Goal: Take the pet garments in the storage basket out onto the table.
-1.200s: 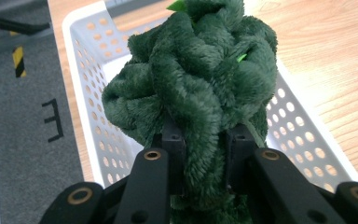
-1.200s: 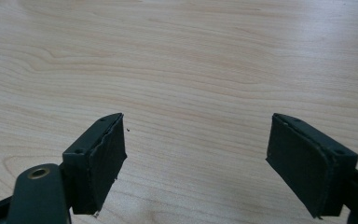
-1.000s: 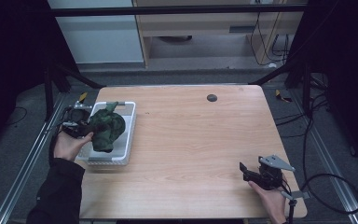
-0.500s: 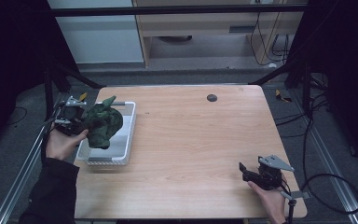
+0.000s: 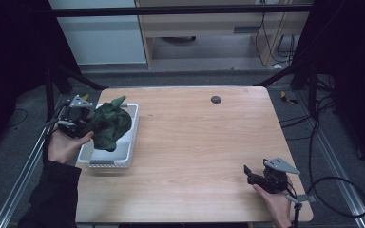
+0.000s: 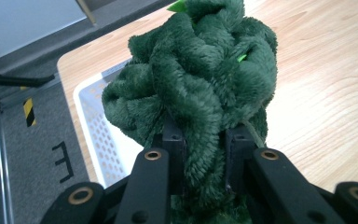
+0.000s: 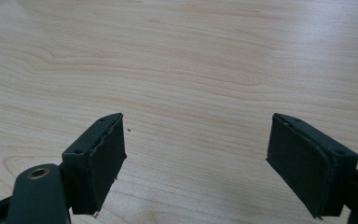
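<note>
I have the left gripper [image 5: 86, 122] clenched on the green plush toy [image 5: 109, 124], which hangs clear above the white perforated basket [image 5: 132, 137] at the table's [image 5: 204, 142] left edge. The grip sits low on the toy, with both jaws buried in the pile (see the left gripper view, where the plush toy [image 6: 200, 88] bulges over them), so the bulk stands up and leans right over the basket [image 6: 98, 135]. My judgement: this hold keeps the toy free of the basket wall for lifting out. The left hand [image 5: 66, 145] comes in from the near-left, forearm angled towards the far side, gripper roughly level.

At the near-right corner the right gripper [image 5: 254, 174] rests low over bare wood, jaws spread wide with nothing between them, pointing left.
</note>
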Demonstrator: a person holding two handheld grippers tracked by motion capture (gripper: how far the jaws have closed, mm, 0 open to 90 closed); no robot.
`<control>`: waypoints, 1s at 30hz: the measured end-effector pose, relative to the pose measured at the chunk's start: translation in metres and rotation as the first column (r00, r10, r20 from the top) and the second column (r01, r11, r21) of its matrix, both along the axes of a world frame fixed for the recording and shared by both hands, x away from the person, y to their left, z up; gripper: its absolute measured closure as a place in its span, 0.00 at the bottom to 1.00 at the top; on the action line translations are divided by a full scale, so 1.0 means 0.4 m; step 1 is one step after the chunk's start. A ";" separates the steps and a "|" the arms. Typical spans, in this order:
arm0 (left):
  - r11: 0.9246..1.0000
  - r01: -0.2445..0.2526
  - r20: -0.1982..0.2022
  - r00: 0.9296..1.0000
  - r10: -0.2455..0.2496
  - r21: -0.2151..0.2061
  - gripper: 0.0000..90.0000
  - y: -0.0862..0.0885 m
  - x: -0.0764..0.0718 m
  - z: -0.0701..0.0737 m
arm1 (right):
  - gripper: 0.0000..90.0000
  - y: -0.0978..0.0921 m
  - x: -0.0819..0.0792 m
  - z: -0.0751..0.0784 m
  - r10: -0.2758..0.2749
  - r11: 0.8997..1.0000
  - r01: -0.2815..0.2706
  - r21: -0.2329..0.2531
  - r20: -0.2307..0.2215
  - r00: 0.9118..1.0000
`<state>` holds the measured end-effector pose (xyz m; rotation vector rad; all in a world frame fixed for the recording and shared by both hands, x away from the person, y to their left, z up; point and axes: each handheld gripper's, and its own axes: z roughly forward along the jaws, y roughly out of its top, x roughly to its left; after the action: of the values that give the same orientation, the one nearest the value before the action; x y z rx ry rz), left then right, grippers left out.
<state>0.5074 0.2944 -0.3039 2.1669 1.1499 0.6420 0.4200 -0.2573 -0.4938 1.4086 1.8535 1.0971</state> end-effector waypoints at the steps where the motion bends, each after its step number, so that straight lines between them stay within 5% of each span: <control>1: 1.000 0.007 0.001 1.000 -0.007 0.000 0.83 -0.006 -0.002 0.002 | 0.21 0.000 0.000 0.000 0.000 1.000 0.000 0.000 -0.001 1.000; 12: 0.995 0.098 0.018 0.995 -0.099 0.028 0.83 -0.078 -0.022 0.025 | 0.21 0.000 0.000 0.000 0.002 1.000 -0.002 -0.001 -0.001 1.000; 30: 0.972 0.231 -0.001 0.973 -0.232 0.033 0.83 -0.193 -0.025 0.017 | 0.21 0.002 0.000 0.000 0.004 1.000 -0.004 0.004 -0.006 1.000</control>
<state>0.4975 0.2171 -0.2973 2.2826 0.8719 0.5632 0.4201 -0.2566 -0.4937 1.4126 1.8602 1.1007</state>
